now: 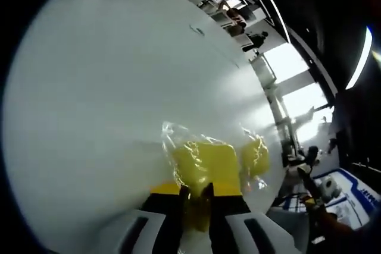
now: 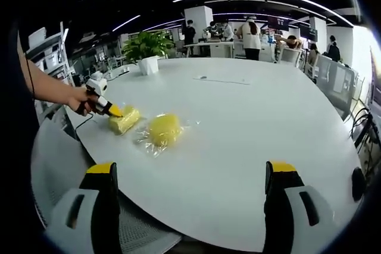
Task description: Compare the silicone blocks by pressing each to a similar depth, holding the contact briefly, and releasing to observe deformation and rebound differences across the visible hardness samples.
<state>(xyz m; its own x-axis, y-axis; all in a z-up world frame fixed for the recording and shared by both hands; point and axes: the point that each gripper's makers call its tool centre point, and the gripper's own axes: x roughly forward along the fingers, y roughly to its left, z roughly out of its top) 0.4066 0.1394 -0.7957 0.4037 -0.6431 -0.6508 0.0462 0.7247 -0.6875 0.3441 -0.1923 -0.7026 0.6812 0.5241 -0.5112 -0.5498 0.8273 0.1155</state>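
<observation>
Right gripper view: big round white table, mostly bare. Two yellow silicone blocks in clear plastic wrap sit near its left edge. The rounder block lies free in crinkled wrap, nothing touching it. The flatter block lies just beside it, further left, with the left gripper on its left end. A person's hand holds that gripper from off the table edge. Right gripper hangs well back from both blocks, jaws spread wide, nothing between them. Potted plant at the far edge of the table; a thin small item lies past the middle, too small to identify. People stand around desks in the background.

Left gripper view: left gripper jaws are close together, pinching the near end of the flatter block. Rounder block sits just beyond to the right, wrap glare over both.
</observation>
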